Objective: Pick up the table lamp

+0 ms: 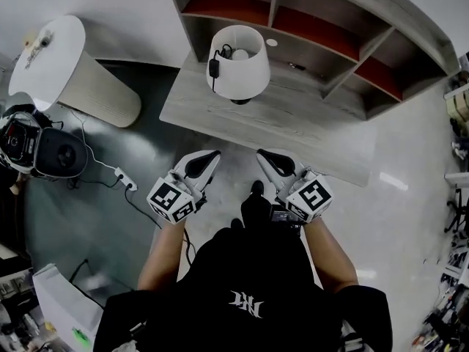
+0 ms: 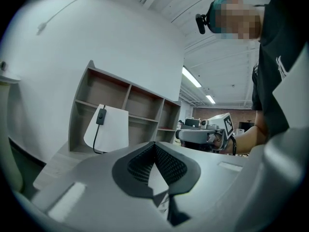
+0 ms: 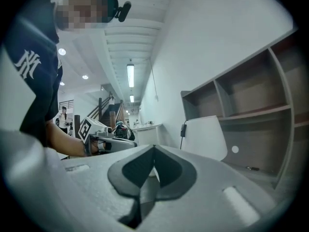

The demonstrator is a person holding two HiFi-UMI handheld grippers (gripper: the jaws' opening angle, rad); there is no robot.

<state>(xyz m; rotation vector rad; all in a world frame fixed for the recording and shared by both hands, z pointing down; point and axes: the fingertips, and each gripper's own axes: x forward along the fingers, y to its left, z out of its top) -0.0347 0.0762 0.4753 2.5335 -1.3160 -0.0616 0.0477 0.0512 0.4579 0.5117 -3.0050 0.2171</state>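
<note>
Both sets of jaws are together and empty. Left gripper [image 1: 209, 160] and right gripper [image 1: 267, 158] hover near the bench [image 1: 293, 134], lamp [image 1: 238, 63] untouched.

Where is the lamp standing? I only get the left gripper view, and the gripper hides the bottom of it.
Observer: In the head view the table lamp stands upright on a grey desk, in front of the shelves.
Operator: Is there a bulb in it?
Observer: Yes. From above, a white bulb shows inside its open top.
Operator: What is my other gripper doing?
Observer: The right gripper view shows the right gripper with its jaws together and nothing between them.
</note>
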